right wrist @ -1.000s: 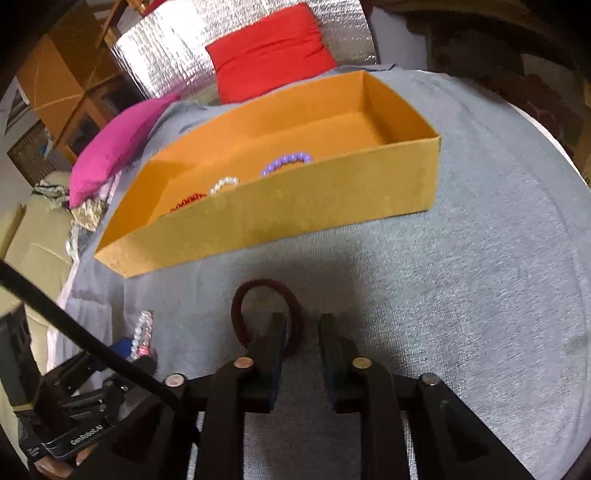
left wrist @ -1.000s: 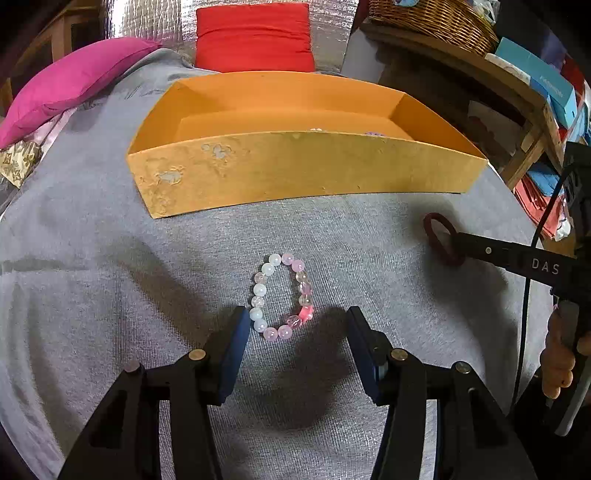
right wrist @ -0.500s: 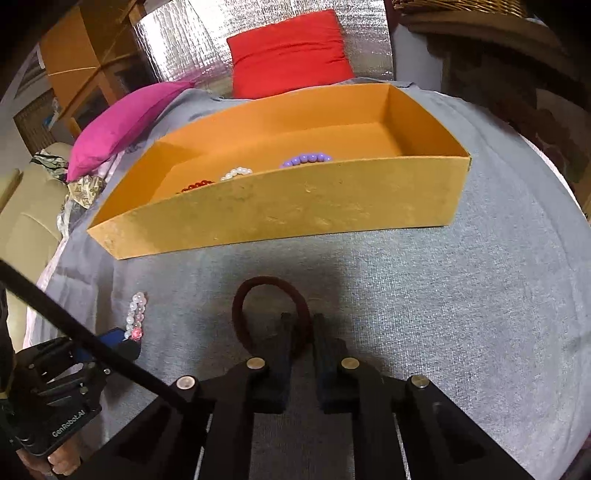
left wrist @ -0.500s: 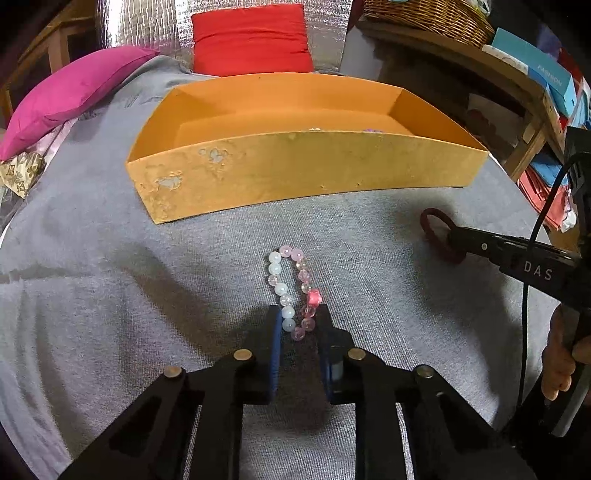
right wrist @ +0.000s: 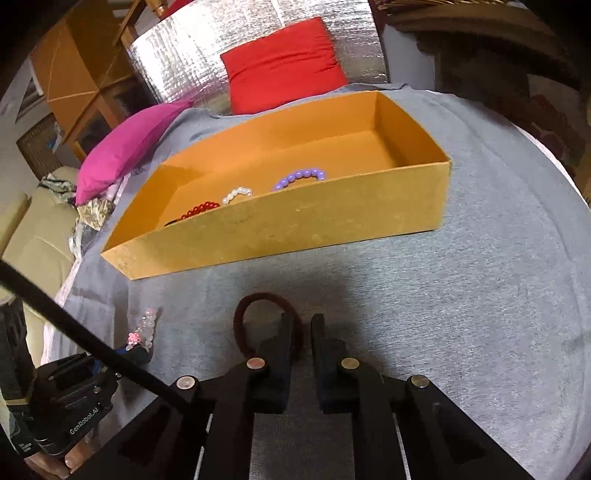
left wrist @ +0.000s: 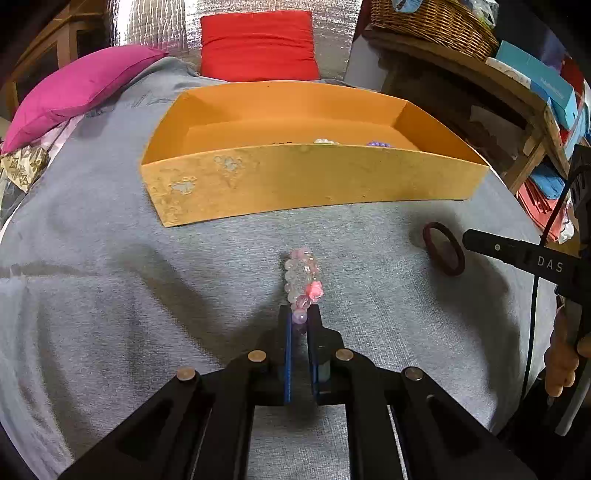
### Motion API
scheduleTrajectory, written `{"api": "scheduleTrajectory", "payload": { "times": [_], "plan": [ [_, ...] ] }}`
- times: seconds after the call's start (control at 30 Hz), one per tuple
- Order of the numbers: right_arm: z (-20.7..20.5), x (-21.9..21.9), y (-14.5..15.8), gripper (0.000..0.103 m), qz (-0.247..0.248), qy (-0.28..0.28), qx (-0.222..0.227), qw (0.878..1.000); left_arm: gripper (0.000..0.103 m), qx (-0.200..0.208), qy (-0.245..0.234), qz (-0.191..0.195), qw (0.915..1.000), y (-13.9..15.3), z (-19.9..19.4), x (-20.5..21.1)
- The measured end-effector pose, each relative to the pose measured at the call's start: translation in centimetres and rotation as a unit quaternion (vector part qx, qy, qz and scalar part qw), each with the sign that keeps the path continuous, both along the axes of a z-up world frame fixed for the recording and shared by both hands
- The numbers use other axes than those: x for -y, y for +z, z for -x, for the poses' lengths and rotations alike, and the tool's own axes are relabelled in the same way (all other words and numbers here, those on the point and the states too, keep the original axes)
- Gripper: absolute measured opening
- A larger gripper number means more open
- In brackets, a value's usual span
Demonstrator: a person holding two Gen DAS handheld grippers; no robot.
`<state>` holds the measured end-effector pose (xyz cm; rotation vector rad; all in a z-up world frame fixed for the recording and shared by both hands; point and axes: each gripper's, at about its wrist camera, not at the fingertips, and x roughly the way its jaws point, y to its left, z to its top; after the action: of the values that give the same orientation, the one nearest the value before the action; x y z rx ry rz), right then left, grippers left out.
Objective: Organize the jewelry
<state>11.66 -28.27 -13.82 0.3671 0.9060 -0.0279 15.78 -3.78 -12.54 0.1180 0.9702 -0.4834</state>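
My left gripper (left wrist: 300, 316) is shut on a pink and clear bead bracelet (left wrist: 303, 275), pinching its near end so the loop stands squeezed narrow above the grey cloth. My right gripper (right wrist: 303, 320) is shut on a dark maroon hair band (right wrist: 255, 314), gripping its right side; the loop lies to the left of the fingers. The hair band (left wrist: 443, 253) also shows in the left wrist view, held by the right gripper. An orange box (left wrist: 314, 181) lies ahead of both. It holds a purple (right wrist: 301, 176), a white (right wrist: 238, 194) and a red bracelet (right wrist: 197, 211).
A grey cloth (left wrist: 110, 277) covers the round table. A magenta cushion (left wrist: 77, 88) and a red cushion (left wrist: 258, 44) lie behind the box. A wooden shelf with a wicker basket (left wrist: 432, 26) stands at the right. A cream sofa (right wrist: 33, 243) is at the left.
My left gripper closed on the bead bracelet, squeezing its loop narrow, and lifted it slightly. My right gripper closed tighter on the hair band.
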Motion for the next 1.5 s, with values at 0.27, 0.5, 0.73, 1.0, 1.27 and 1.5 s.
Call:
{"api": "scheduleTrajectory", "payload": {
  "times": [0.27,0.5,0.73,1.0,1.27,1.5],
  "plan": [
    [-0.3,0.2,-0.3,0.018,-0.007,0.002,-0.015,1.0,0.008,-0.001,-0.003,0.007,1.0,0.3,0.2,-0.1],
    [-0.5,0.0,-0.7,0.03,-0.006,0.001,-0.021,1.0,0.01,-0.012,0.011,0.01,0.9998,0.1,-0.5,-0.5],
    [-0.8,-1.0,-1.1,0.028,0.024,0.013,-0.019,0.999,0.031,-0.015,0.014,0.006,0.9998,-0.3,-0.8,-0.1],
    [-0.7,-1.7,-0.8,0.008,0.042,0.024,-0.006,0.999,0.008,-0.005,0.008,-0.003,1.0,-0.7,-1.0,0.7],
    [-0.1,-1.3,0.4,0.008,0.022,0.025,0.021,0.999,0.008,0.025,0.016,0.035,0.999,1.4,-0.4,-0.4],
    [0.4,-0.9,1.8,0.008,0.0,0.027,0.054,0.998,0.008,0.052,0.012,0.066,0.9964,4.0,0.5,-1.1]
  ]
}}
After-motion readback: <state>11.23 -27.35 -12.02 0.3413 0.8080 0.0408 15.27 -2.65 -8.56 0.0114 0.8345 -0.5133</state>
